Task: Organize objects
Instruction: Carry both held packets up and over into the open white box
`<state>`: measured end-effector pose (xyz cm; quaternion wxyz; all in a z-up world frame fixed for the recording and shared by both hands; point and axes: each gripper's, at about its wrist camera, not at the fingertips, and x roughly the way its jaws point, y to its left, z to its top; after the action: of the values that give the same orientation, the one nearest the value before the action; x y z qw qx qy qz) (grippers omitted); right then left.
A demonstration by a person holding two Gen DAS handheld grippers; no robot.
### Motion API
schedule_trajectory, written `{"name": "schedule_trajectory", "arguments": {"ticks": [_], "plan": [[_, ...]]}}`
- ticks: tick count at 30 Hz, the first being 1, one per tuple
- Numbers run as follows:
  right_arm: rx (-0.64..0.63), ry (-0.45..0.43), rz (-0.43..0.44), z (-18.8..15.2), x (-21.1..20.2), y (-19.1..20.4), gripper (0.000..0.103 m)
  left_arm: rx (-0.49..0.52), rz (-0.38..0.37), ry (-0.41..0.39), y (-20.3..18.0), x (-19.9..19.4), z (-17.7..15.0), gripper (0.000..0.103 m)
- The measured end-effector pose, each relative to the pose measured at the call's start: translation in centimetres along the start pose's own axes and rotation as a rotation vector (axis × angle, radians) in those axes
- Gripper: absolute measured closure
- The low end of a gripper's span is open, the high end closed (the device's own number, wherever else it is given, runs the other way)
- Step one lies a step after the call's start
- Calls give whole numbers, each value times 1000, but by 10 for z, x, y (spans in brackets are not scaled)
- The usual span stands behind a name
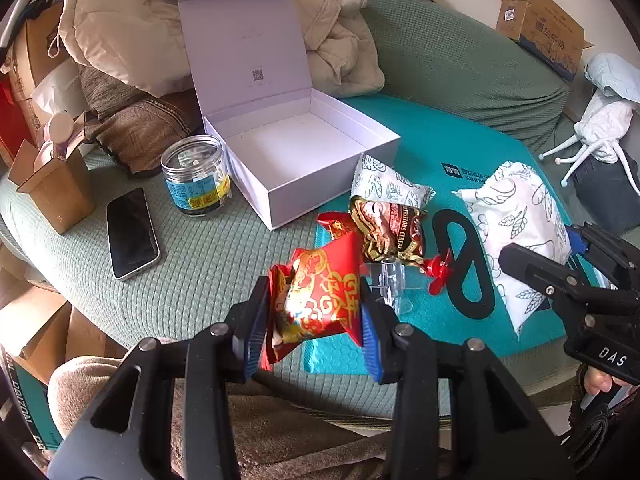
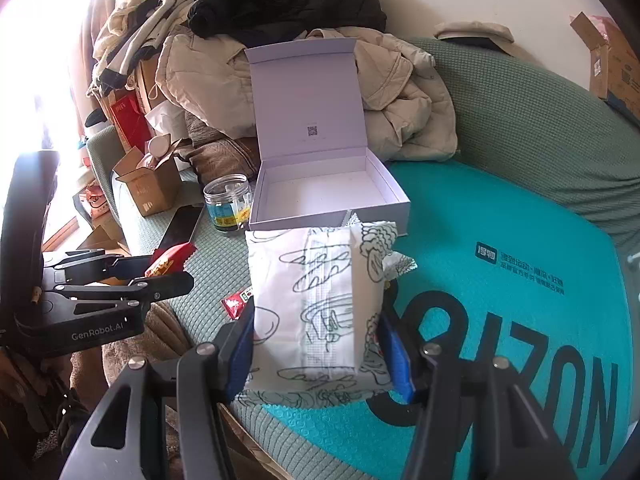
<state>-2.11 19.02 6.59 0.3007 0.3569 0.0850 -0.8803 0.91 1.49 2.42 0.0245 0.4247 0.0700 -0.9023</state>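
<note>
My left gripper [image 1: 314, 322] is shut on a red and gold snack packet [image 1: 316, 300] and holds it above the green sofa cover. My right gripper [image 2: 320, 346] is shut on a white bread-print packet [image 2: 316, 316], also seen in the left wrist view [image 1: 516, 232], held above the teal mailer bag [image 2: 500, 240]. An open white box [image 1: 304, 152] with its lid up stands empty ahead; it also shows in the right wrist view [image 2: 320, 196]. A second bread-print packet [image 1: 384, 186], a gold and brown packet [image 1: 390, 232] and a clear stand with a red propeller [image 1: 400, 276] lie on the mailer.
A clear jar [image 1: 196, 176], a phone [image 1: 132, 232] and a small brown carton [image 1: 52, 188] sit left of the box. Jackets and cushions [image 1: 120, 40] pile up behind. A cardboard box [image 1: 540, 24] is at the far right. A small red packet [image 2: 236, 304] lies on the cover.
</note>
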Motion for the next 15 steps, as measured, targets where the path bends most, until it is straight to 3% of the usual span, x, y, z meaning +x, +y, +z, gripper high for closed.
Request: {"name": "schedule_trajectory", "arguments": {"ticks": [15], "plan": [[-39, 11, 44, 55, 53, -11, 46, 10, 7, 23, 18, 43, 57, 64]]}}
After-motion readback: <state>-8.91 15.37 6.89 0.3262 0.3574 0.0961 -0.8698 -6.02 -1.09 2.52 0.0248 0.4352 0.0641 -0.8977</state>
